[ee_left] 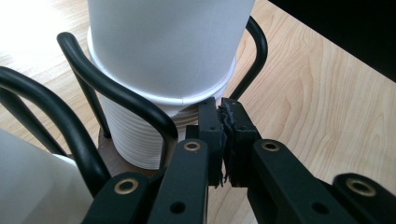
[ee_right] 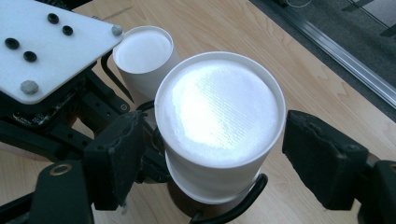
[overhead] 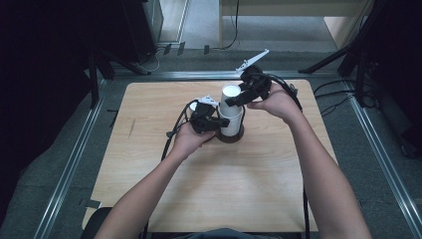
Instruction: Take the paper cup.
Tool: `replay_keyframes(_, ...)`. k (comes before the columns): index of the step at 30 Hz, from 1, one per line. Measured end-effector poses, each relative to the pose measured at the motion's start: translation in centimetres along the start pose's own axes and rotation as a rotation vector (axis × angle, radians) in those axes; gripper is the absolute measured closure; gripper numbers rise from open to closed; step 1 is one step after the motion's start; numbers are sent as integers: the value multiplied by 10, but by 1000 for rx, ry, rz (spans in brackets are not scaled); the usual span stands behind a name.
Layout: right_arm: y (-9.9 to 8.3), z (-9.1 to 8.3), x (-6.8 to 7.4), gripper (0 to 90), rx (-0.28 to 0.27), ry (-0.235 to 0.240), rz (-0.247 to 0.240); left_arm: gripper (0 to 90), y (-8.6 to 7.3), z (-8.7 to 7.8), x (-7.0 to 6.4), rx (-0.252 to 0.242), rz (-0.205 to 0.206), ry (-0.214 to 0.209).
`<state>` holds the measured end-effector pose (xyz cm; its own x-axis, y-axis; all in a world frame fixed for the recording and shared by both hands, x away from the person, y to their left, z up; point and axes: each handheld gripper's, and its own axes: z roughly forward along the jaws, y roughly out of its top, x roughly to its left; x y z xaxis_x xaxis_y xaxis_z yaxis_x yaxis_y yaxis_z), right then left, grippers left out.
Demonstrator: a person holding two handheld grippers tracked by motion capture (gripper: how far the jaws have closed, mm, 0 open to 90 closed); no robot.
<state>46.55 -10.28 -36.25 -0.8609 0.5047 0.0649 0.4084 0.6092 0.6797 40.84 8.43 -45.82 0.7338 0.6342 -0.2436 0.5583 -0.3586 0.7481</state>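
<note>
Two smooth white paper cups (ee_right: 219,126) stacked | left claw (ee_left: 223,140) pressed together by wire holder (ee_left: 116,93) | right claw (ee_right: 210,163) spread around top cup

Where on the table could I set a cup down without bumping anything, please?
The bare wood near the table's front edge, between the forearms, is free, as are its left side and far left corner. It is crowded around the cup stack in its wire holder, where the left hand-held gripper and right hand-held gripper meet.

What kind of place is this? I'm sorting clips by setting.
Probably a lab or recording studio: a bare wooden table boxed in by metal rails, tripod legs and loose cables on grey carpet.
</note>
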Motion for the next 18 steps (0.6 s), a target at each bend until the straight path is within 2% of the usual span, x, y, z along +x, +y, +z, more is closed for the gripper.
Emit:
replay_keyframes(9,10,7,0,256,33,-4,1,872,0,0,0,-3,-2,-1)
replay_keyframes(18,11,10,-1,314,68,-19,3,864,0,1,0,-4,0,-1)
